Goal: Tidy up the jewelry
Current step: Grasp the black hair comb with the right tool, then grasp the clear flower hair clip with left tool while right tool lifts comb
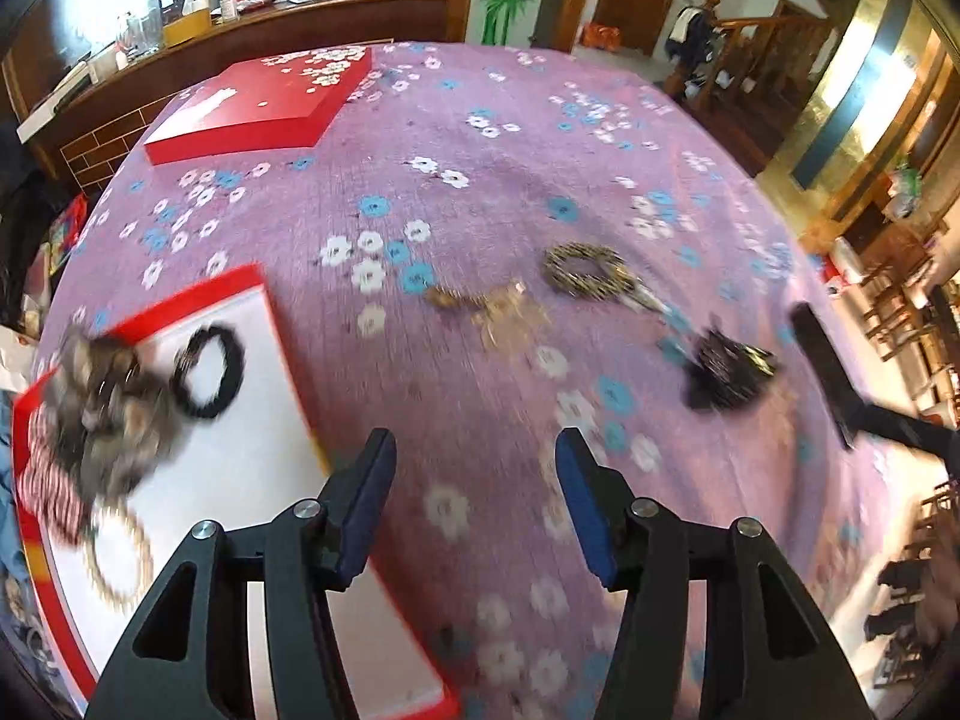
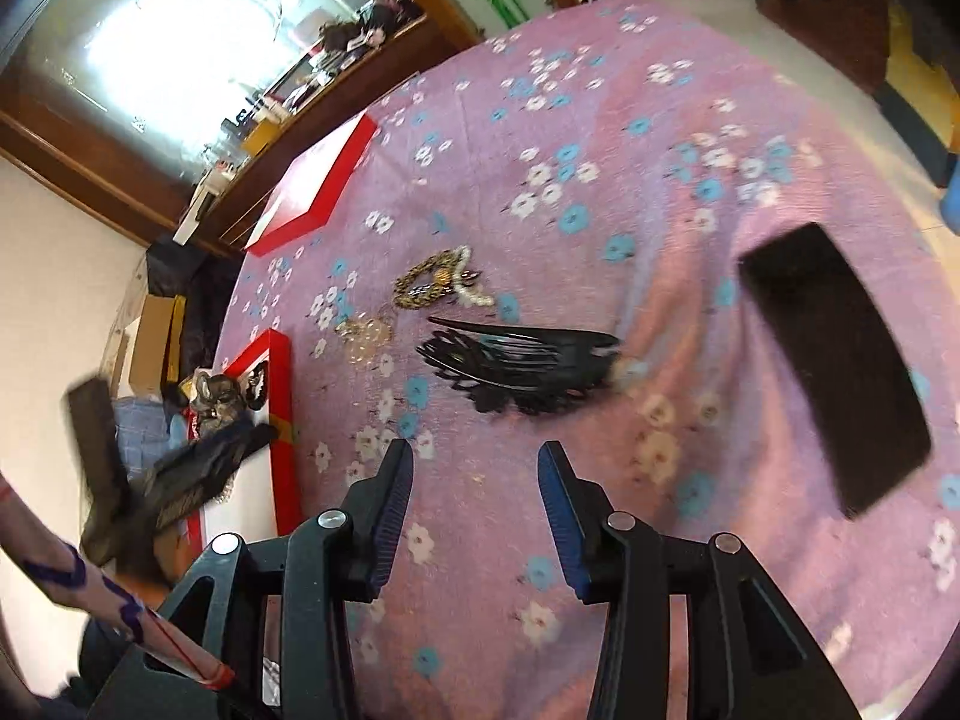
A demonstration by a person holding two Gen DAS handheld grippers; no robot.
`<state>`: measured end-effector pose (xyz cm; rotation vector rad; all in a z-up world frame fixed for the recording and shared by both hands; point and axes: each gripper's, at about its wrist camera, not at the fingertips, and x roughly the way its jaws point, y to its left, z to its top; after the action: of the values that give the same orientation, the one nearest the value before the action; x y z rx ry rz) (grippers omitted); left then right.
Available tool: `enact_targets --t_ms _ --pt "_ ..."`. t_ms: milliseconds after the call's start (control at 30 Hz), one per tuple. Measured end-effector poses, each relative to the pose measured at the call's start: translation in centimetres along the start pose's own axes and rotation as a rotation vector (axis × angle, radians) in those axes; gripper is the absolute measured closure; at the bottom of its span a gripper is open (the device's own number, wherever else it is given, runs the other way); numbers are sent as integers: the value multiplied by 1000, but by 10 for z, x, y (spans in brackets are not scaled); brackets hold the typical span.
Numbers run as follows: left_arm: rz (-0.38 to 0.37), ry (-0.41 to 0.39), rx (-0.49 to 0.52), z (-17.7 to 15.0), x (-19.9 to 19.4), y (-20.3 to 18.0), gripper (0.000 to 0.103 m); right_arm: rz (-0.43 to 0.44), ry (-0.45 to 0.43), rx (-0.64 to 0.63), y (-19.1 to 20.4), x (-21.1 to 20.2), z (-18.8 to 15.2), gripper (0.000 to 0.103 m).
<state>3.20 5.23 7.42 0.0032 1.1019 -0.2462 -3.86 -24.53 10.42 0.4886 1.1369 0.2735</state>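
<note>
My left gripper (image 1: 474,462) is open and holds nothing, hovering over the purple flowered cloth beside the red box with a white floor (image 1: 252,480). In the box lie a black ring bracelet (image 1: 210,372), a brownish mask-like piece (image 1: 108,414) and a pale bead bracelet (image 1: 117,564). On the cloth ahead lie a gold chain piece (image 1: 492,306), a leopard-pattern bracelet (image 1: 585,270) and a black hair comb (image 1: 729,369). My right gripper (image 2: 474,468) is open and holds nothing, just short of the black comb (image 2: 522,366). Beyond it lie the leopard bracelet (image 2: 432,282) and the gold piece (image 2: 369,336).
A red lid (image 1: 258,102) lies at the far left of the table. A dark flat rectangle (image 2: 840,366) rests on the cloth right of the comb. The red box (image 2: 282,408) sits at the table's left edge. A wooden counter and stairs stand beyond the table.
</note>
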Motion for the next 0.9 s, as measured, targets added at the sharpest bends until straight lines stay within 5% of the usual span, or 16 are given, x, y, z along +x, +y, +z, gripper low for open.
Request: enact_targets --t_ms 233,467,533,900 --pt "64 24 107 46 55 -27 44 -38 -27 36 -22 -23 -16 56" --pt "122 59 193 53 95 -40 48 -76 -44 37 -37 -45 -24 56" --pt "105 33 187 53 96 -40 64 -79 -40 23 -38 -46 -22 55" --pt "19 -9 130 20 55 -47 65 2 2 -93 -17 -3 43 46"
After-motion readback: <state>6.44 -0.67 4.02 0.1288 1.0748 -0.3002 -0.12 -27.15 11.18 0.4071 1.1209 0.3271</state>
